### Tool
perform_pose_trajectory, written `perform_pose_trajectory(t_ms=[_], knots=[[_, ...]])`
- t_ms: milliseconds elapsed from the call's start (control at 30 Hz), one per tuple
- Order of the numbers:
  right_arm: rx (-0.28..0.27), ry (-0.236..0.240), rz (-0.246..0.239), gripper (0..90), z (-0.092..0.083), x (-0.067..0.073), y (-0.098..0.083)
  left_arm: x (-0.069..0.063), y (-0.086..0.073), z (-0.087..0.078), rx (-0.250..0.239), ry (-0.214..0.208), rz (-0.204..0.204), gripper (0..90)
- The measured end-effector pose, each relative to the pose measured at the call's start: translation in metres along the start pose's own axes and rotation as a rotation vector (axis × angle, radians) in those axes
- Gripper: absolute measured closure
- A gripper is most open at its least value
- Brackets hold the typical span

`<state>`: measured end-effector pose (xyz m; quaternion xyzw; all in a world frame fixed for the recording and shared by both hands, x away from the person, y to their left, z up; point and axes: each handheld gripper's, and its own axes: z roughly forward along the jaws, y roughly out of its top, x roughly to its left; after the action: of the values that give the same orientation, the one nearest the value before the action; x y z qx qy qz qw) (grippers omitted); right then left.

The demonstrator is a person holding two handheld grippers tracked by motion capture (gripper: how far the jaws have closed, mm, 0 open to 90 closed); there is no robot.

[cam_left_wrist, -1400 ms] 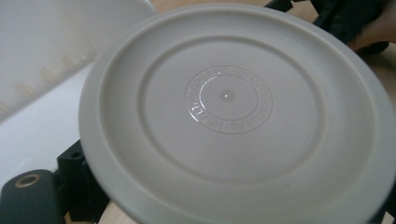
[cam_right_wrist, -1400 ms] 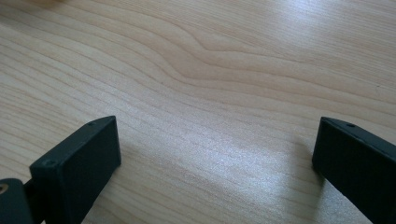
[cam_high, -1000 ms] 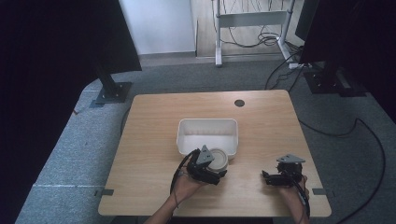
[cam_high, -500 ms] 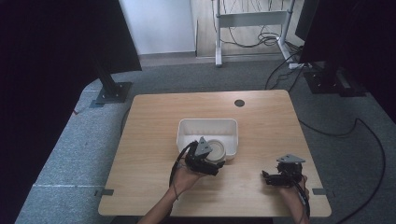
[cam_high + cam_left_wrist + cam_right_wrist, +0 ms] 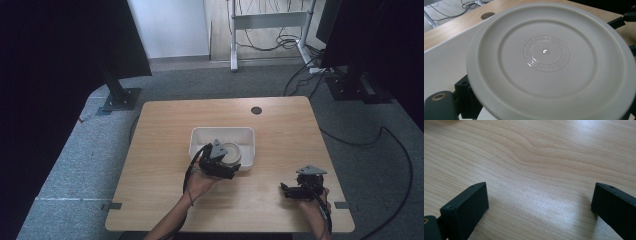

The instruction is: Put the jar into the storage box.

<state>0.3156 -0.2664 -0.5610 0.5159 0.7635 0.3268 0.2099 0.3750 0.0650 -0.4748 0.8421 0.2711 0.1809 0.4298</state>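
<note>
Wooden table [image 5: 165,130] on grey carpet [image 5: 75,165]

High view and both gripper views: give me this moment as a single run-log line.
left claw: shut on white plate, over white bin | right claw: open, holds nothing, low over table | stage: plate at bin

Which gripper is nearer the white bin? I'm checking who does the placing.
Left. The left gripper is at the white bin's near rim, holding a round white plate. The right gripper rests farther off, open over bare table.
</note>
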Motion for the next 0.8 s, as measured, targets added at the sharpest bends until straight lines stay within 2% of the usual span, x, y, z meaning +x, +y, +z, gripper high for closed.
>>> perform_pose_trajectory(t_ms=[467, 800], knots=[[0.0, 0.0, 0.0, 0.5, 0.0, 0.0, 0.0, 0.013, 0.005, 0.018, -0.006, 0.048, -0.029, 10.2], [0.0, 0.0, 0.001, 0.5, 0.0, 0.0, 0.0, 0.018, 0.004, 0.033, -0.002, 0.081, -0.054, 10.2]])
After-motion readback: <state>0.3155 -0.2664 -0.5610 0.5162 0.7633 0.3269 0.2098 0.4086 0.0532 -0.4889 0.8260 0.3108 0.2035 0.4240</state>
